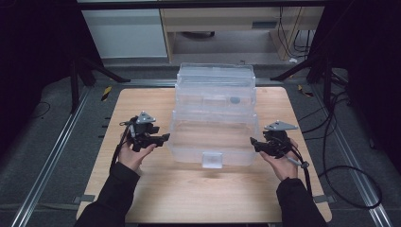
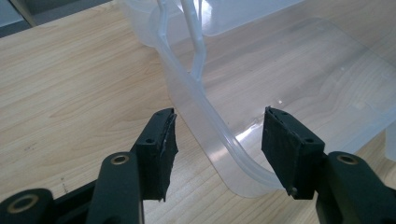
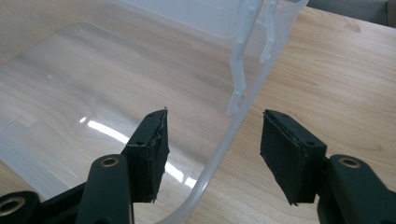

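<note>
1. I see the clear plastic storage box with stepped tiers (image 1: pixel 215 111) standing in the middle of the light wooden table (image 1: pixel 142 189), its open front tray towards me; a small clear latch tab (image 1: pixel 212 160) sits at its front edge.
2. My left gripper (image 1: pixel 161 139) is released, jaws wide apart; in the left gripper view they straddle the tray's curved translucent rim (image 2: pixel 219 135) without touching it, one jaw outside the wall and one inside, which I judge lines it up for a pinch.
3. My right gripper (image 1: pixel 253 142) mirrors this, also unclenched; its jaws bracket the opposite rim (image 3: pixel 224 140), nothing between the pads pressed.
4. I judge this symmetric placement lets both sides be gripped together, so the box lifts or closes evenly rather than twisting.
</note>
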`<state>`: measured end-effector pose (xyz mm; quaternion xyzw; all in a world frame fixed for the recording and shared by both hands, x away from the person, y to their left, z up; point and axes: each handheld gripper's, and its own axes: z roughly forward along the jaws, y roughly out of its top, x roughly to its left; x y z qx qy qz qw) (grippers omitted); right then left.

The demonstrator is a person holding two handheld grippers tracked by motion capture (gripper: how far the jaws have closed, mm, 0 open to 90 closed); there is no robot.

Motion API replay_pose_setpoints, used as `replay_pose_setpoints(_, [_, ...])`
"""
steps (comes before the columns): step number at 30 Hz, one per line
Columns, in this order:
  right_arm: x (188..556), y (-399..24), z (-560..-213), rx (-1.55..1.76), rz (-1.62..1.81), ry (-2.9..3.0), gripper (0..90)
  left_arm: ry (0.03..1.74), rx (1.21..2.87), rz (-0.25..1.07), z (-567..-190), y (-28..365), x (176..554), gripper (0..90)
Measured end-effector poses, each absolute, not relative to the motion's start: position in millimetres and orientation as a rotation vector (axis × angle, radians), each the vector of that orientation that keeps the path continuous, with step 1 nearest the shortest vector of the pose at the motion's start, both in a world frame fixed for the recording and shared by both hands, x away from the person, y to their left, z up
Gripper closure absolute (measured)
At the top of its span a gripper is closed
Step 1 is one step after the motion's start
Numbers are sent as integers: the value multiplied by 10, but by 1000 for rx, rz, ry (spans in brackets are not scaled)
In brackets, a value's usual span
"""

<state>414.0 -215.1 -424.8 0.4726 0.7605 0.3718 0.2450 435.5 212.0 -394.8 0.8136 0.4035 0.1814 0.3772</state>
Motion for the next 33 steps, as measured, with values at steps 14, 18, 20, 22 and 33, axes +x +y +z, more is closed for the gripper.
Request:
replay_pose_setpoints(14, [4205, -2093, -4347, 1332, 960, 2110, 539, 1050, 2096, 376, -4133, 2068, 4449, 560])
replay_pose_setpoints(18, [4219, -2113, -4355, 1341, 945, 2121, 614, 1022, 2115, 380, -4155, 2026, 4437, 560])
replay_pose_setpoints(20, [4223, -2113, -4360, 1344, 951, 2123, 620, 1019, 2121, 381, -4165, 2007, 4433, 562])
replay_pose_setpoints(22, [4222, -2106, -4351, 1349, 943, 2125, 630, 1020, 2120, 384, -4164, 2005, 4428, 567])
replay_pose_setpoints(33, [4196, -2082, -4354, 1366, 952, 2109, 657, 1011, 2119, 410, -4107, 2023, 4256, 589])
